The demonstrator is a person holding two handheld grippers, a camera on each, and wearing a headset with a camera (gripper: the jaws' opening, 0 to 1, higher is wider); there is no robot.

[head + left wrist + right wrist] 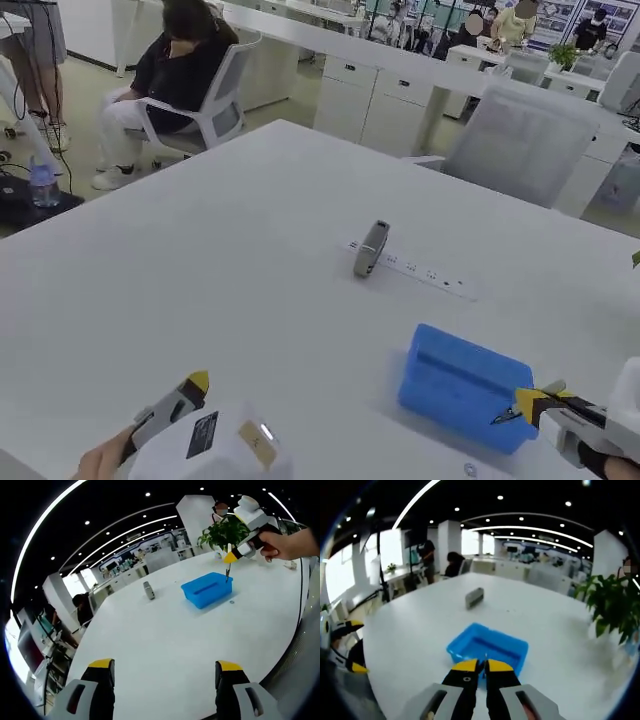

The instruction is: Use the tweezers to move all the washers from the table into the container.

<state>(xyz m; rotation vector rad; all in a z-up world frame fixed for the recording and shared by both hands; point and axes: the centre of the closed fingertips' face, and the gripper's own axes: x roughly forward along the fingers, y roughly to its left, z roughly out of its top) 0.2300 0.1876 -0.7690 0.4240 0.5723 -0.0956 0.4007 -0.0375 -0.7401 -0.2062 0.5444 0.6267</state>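
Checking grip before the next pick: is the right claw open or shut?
Shut on the tweezers: the right claw's yellow tips sit nearly together, tweezers poking out over the blue container.

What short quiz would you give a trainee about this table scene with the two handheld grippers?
1. True or false: the left gripper has its jaws wide apart.
2. What does the right gripper hold? A) tweezers B) a washer C) nothing
3. Fill in: the container on the table is coloured ____.
Key: 1 true; 2 A; 3 blue.
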